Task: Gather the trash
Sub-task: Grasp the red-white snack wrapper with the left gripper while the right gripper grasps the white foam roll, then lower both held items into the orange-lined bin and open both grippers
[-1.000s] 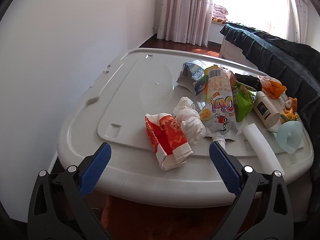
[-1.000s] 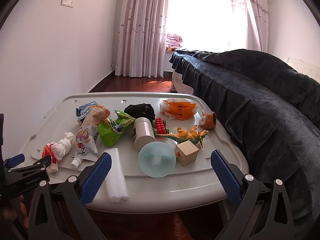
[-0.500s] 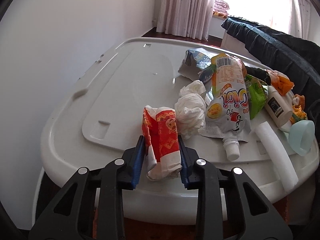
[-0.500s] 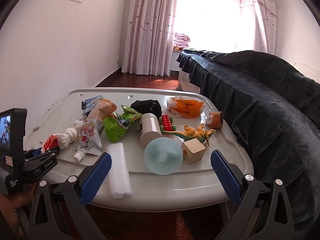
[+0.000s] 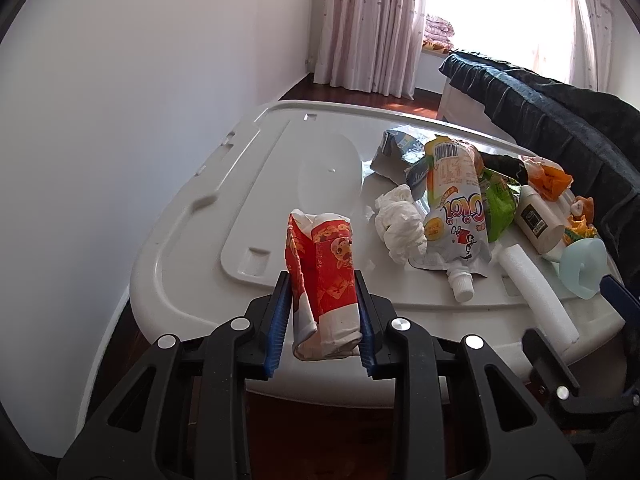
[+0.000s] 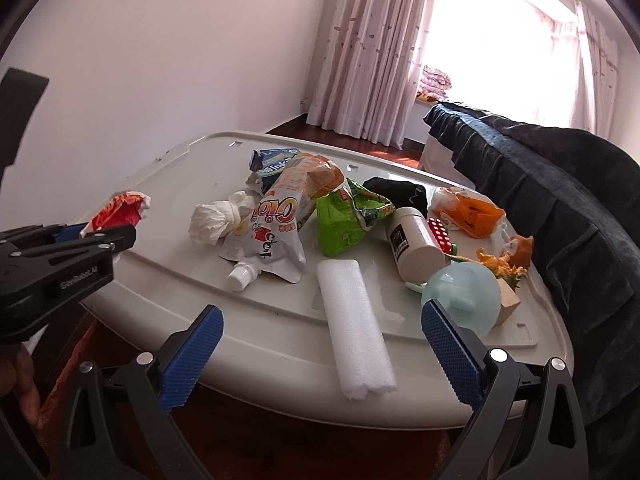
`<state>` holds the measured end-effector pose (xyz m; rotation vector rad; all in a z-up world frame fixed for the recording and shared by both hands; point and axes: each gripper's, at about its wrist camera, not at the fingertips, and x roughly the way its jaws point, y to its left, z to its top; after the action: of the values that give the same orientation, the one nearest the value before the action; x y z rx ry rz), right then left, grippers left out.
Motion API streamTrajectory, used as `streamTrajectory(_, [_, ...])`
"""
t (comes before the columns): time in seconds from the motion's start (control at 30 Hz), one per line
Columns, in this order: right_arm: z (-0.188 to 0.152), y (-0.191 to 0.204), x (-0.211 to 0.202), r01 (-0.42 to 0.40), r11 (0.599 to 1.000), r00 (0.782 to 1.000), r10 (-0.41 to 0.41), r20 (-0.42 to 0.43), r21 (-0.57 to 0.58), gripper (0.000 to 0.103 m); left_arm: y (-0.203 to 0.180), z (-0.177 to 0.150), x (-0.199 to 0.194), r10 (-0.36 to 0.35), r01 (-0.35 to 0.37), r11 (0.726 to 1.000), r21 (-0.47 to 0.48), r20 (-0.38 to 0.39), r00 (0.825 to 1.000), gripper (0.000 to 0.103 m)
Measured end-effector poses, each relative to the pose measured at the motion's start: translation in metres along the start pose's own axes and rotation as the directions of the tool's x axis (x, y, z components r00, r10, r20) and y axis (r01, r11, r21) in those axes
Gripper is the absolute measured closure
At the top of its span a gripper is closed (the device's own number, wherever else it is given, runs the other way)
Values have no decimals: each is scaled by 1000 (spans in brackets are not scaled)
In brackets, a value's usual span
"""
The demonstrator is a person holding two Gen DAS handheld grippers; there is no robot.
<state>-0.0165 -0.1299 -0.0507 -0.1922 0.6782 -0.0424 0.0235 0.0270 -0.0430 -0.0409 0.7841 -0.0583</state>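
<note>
Left wrist view: looking down on a white plastic lid [image 5: 192, 240] serving as a tabletop, white wall at the left, pink curtains [image 5: 368, 24] and a bright window behind, dark-covered bed [image 5: 568, 120] at the right. Left gripper [image 5: 322, 320] clamping its blue pads on a crumpled red and white wrapper [image 5: 324, 276], standing upright at the near edge of the lid. Lying just beyond: a white tissue wad [image 5: 400, 224], a spouted drink pouch [image 5: 456, 220], a green bag [image 5: 498, 208], a foam roll [image 5: 536, 288]. Right wrist view: same lid [image 6: 168, 184], wall and curtains [image 6: 360, 48]. Right gripper [image 6: 320, 344] hovering with fingers wide apart, the foam roll [image 6: 356, 328] lying between them but not touched. Crowding the right side: a white jar [image 6: 416, 248], a pale blue cup [image 6: 464, 296], an orange bag [image 6: 472, 212]. Left gripper [image 6: 100, 236] showing at the left edge, pinching the wrapper [image 6: 120, 210].
</note>
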Motion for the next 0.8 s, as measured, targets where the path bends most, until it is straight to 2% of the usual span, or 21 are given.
streamTrajectory(0.1, [1,-2,17,30,999,999,-29,-22,12,5,1,-1,-3,-8,8,1000,-1,3,1000,74])
streamTrajectory(0.23, [-4,-11,40,27,998,996,-22,-83,58,7,-3,-2,-6,-20,20,1000,12,5,1000,74])
streamTrajectory(0.33, [-8,-17,54,-13,994,989,28,-143,104,31,-6,-3,-6,-35,35,999,16,-1,999,74])
streamTrajectory(0.43, [-9,-17,53,-33,993,991,47,-128,112,36,-10,-4,-9,-46,46,999,24,-3,999,74])
streamTrajectory(0.5, [-8,-10,50,-53,996,991,62,-123,75,54,-13,-5,-11,-53,53,998,31,-5,999,74])
streamTrajectory(0.57, [-7,-3,47,-62,997,990,67,-123,43,64,-17,-8,-14,-58,58,998,40,-6,998,74])
streamTrajectory(0.6, [-6,-2,48,-62,997,990,66,-124,39,68,-20,-9,-15,-60,60,997,47,-8,998,74])
streamTrajectory(0.8, [-6,-7,42,-74,995,989,81,-124,60,72,-30,-21,-22,-74,76,994,84,-24,997,74])
